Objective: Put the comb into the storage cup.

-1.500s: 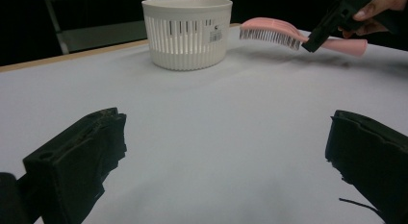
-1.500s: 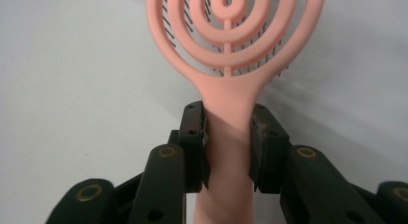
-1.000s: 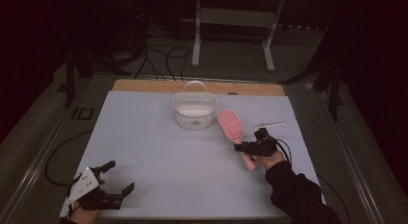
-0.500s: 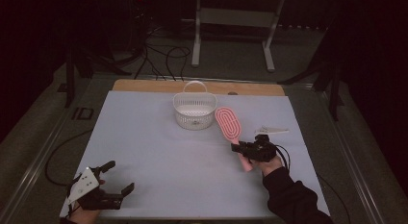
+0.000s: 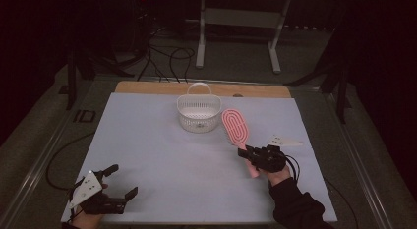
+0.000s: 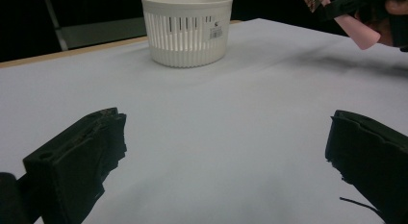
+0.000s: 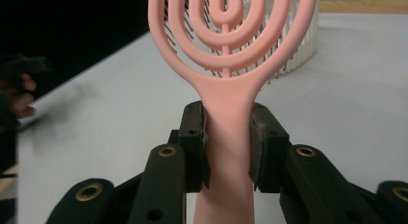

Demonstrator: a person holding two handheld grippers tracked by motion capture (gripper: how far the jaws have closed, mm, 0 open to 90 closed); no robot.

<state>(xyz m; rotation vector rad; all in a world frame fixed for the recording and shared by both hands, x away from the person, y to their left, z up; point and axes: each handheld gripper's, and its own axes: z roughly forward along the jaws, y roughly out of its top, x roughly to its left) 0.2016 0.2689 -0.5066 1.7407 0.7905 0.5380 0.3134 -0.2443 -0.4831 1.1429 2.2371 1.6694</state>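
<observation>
High view: the pink hairbrush [image 5: 236,128] lies just right of centre in the frame, its oval head pointing up and left toward the white basket [image 5: 199,112], its handle running down and right into the right gripper [image 5: 246,155]. The brush head stands just beside the basket's right wall; whether they touch cannot be told.

In the right gripper view the right gripper [image 7: 227,137] has its jaws drawn in narrow on the hairbrush [image 7: 226,56], both pads pressed flat against the handle just below the neck, with the looped head rising to the top of the frame in front of the basket [image 7: 303,46].

The left gripper [image 5: 115,182] sits at the lower left of the high view, low over the white table [image 5: 147,140]. In the left gripper view its jaws stand wide apart at the bottom corners, nothing between them.

Count: one hairbrush, one basket, two grippers.
</observation>
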